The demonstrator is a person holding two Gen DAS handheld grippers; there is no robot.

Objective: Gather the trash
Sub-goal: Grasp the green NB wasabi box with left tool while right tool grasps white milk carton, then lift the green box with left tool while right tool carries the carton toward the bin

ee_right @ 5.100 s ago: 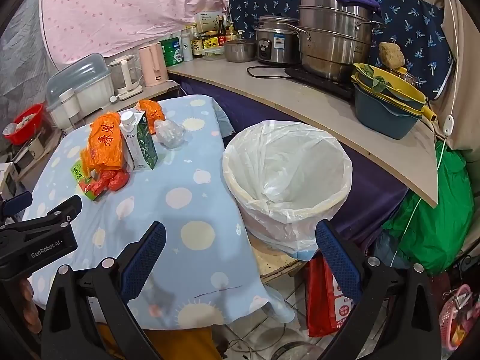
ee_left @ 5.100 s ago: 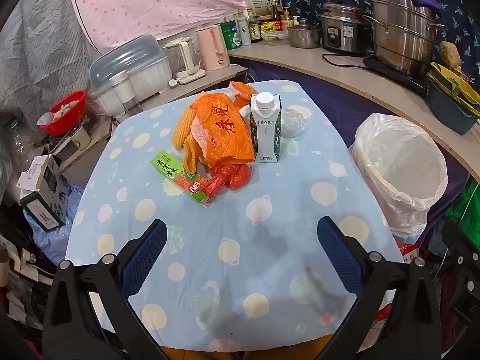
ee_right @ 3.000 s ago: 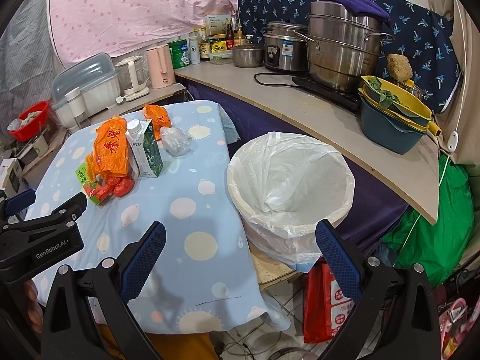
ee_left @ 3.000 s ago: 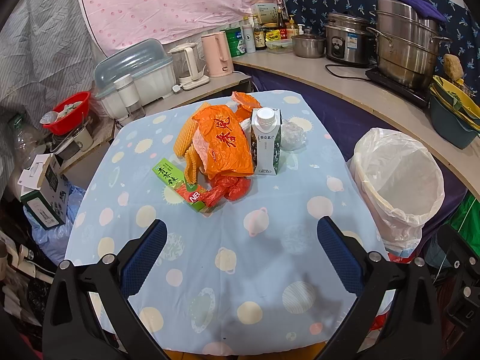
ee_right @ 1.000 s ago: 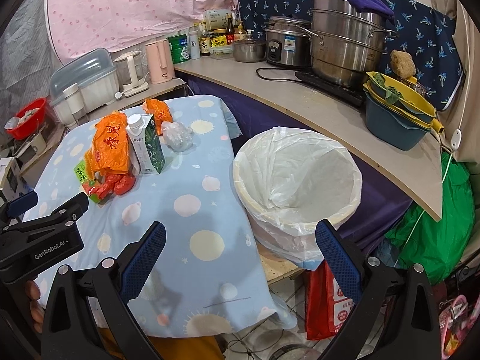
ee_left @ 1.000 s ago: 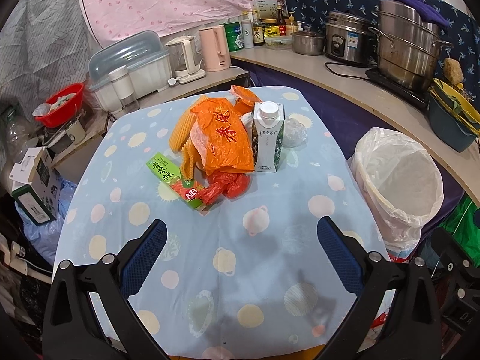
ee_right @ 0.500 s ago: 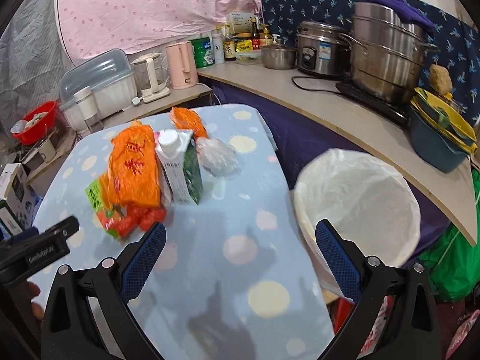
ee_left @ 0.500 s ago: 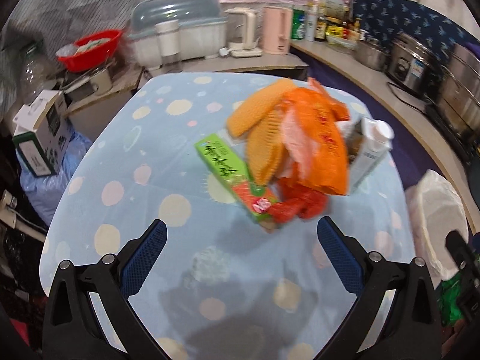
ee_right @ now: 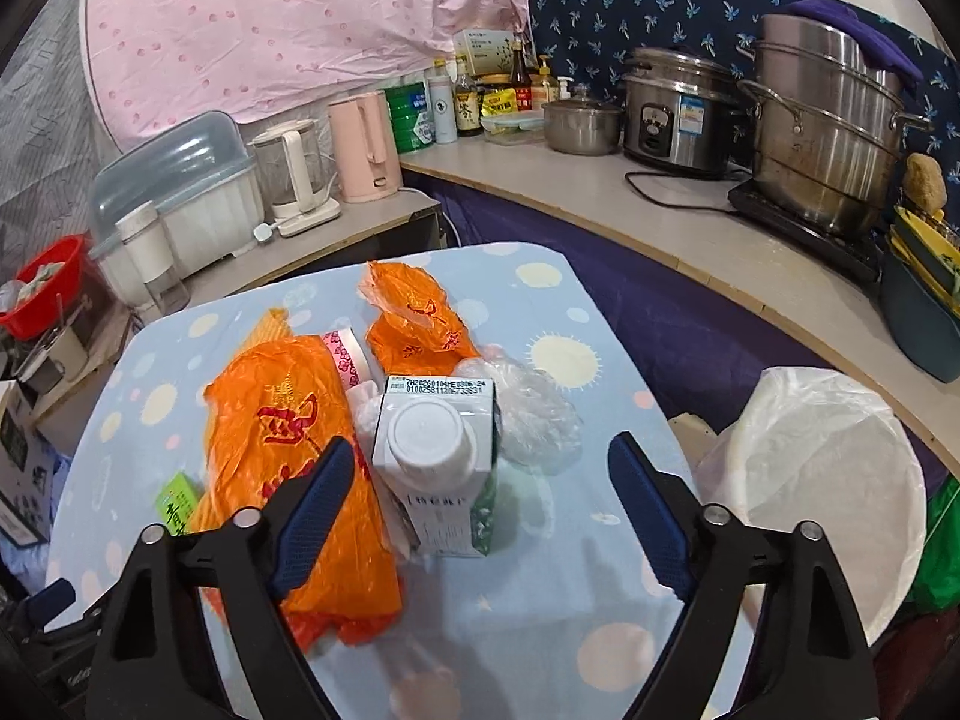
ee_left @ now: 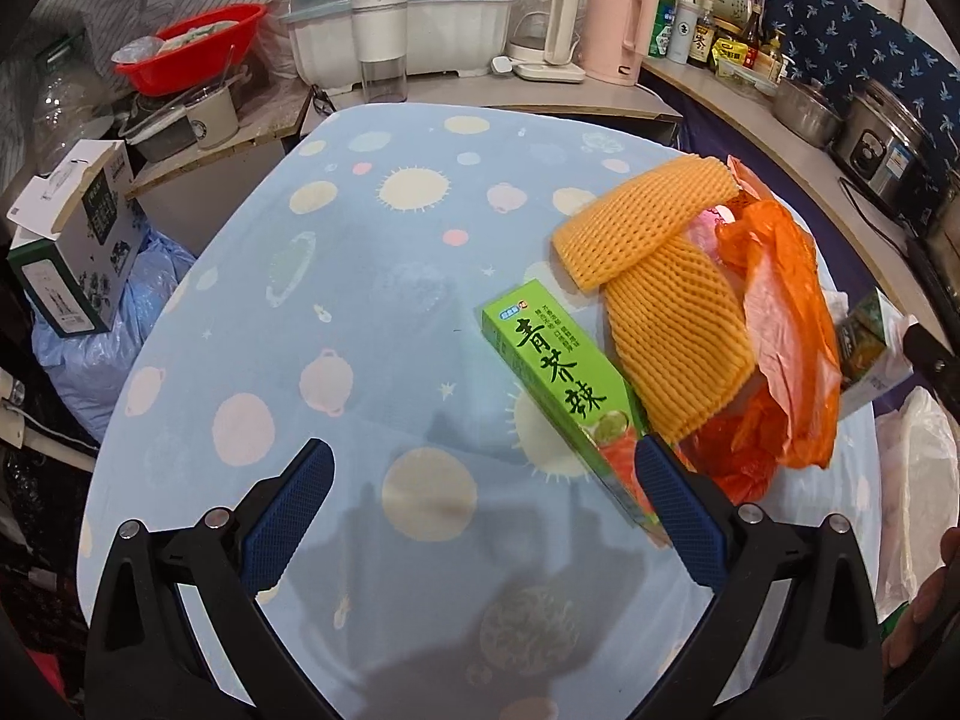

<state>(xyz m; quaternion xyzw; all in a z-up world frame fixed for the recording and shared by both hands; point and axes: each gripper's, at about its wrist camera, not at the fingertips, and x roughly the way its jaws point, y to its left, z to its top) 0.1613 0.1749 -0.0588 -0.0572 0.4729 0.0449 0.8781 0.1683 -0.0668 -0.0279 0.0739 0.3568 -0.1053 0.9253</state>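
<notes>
A trash pile lies on the blue dotted tablecloth (ee_left: pixel 372 312). A green box (ee_left: pixel 558 384) lies flat, its near end beside the right finger of my open left gripper (ee_left: pixel 483 516), which has nothing between its fingers. Yellow foam nets (ee_left: pixel 660 276) and an orange bag (ee_left: pixel 780 324) lie past the box. In the right wrist view a white-capped milk carton (ee_right: pixel 438 462) stands upright between the fingers of my right gripper (ee_right: pixel 480 504). Its jaws are closing, and the pads stand clear of the carton. An orange bag (ee_right: pixel 294 438) overlaps the left finger.
A bin with a white liner (ee_right: pixel 822 480) stands off the table's right edge. A smaller orange bag (ee_right: pixel 414 318) and crumpled clear plastic (ee_right: pixel 528 408) lie behind the carton. Pots, kettles and bottles crowd the counter (ee_right: pixel 600 192). A cardboard box (ee_left: pixel 72 240) sits left of the table.
Both grippers have come in over the trash pile. The left one swung left and rolled, nearing the green box. The right one left the bin side, straddles the carton, and its jaws have narrowed.
</notes>
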